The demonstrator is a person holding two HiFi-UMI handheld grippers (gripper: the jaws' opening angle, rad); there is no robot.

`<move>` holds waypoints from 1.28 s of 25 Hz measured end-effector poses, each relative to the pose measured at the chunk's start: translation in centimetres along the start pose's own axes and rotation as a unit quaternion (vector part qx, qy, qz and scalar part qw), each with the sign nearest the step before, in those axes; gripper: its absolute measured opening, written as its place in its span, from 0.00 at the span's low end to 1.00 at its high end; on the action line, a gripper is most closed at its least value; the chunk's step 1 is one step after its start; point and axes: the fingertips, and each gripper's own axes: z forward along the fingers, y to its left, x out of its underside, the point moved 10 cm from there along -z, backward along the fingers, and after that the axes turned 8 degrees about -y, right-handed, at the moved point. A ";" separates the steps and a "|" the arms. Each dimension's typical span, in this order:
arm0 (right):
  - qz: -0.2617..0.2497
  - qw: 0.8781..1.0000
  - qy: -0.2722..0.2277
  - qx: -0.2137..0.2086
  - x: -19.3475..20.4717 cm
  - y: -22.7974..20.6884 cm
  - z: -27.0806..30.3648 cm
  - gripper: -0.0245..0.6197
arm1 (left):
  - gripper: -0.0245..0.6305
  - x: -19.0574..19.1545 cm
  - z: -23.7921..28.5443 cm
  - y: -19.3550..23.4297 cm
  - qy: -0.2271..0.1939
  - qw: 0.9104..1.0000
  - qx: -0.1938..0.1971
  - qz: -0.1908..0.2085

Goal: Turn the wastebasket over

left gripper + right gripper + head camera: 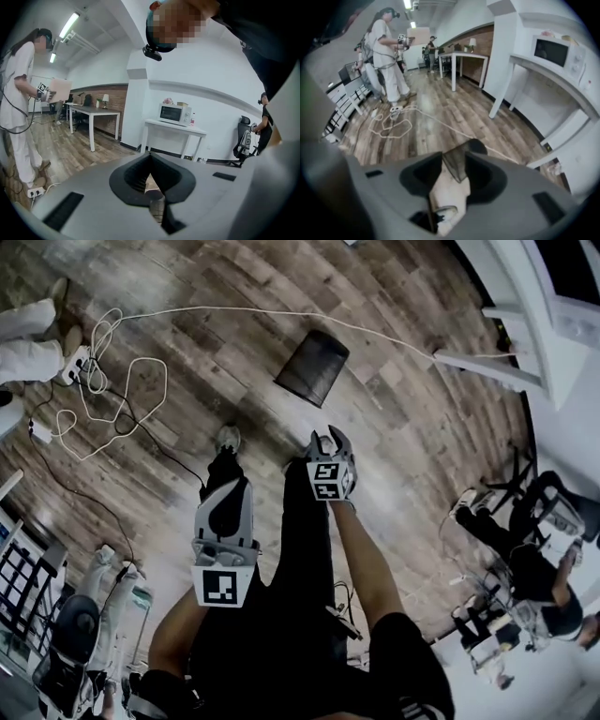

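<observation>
Grippers sit low in the head view, one in each of the person's hands, above dark trousers. The left gripper point(228, 488) is at lower centre-left. In its own view the left gripper point(150, 157) has its jaws brought together at the tips with nothing between them. The right gripper point(329, 434) is held a little higher, at the centre of the frame. In its own view the right gripper point(454, 159) has its jaws slightly apart and holds nothing. The dark mesh seen in the gap is farther off, not gripped.

Beyond the grippers, in the upper centre of the head view, the wastebasket point(314, 367) rests on the wood floor point(403, 446), well apart from both grippers. It is black mesh, with its wider end toward the lower left of the frame (whether it lies on its side or stands tilted is unclear). The right gripper view shows the wastebasket point(458, 166) between the jaw tips.

A white cable point(141, 381) loops across the upper left of the head view and runs past the wastebasket. A person in white point(386, 51) stands at the upper left of the right gripper view, and a microwave point(555, 51) sits on a white shelf at upper right.
</observation>
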 end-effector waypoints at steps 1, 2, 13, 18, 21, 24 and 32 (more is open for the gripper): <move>-0.007 1.000 0.008 0.001 0.9 0.0 1.3 0.28 | 0.09 0.8 0.3 0.2 0.001 1.000 0.003 -0.001; -0.016 1.000 0.015 0.003 1.8 0.0 2.6 0.28 | 0.09 1.6 0.6 0.5 0.003 1.000 0.005 0.000; -0.068 0.994 0.087 0.016 11.2 -0.2 15.3 0.33 | 0.09 9.6 2.7 2.5 0.006 1.000 0.002 -0.008; -0.076 0.991 0.111 0.025 13.9 -0.3 19.1 0.34 | 0.09 12.7 2.9 3.1 0.017 0.999 -0.012 -0.025; -0.099 0.986 0.131 0.028 15.1 -0.2 21.1 0.34 | 0.09 13.7 3.3 3.9 0.017 0.999 -0.024 -0.035; -0.111 0.982 0.147 0.031 16.3 -0.3 22.9 0.35 | 0.09 14.4 3.7 4.4 0.023 0.999 -0.028 -0.037; -0.098 0.978 0.179 0.044 17.3 -1.4 25.1 0.35 | 0.09 14.4 4.6 5.4 0.027 0.999 -0.033 -0.030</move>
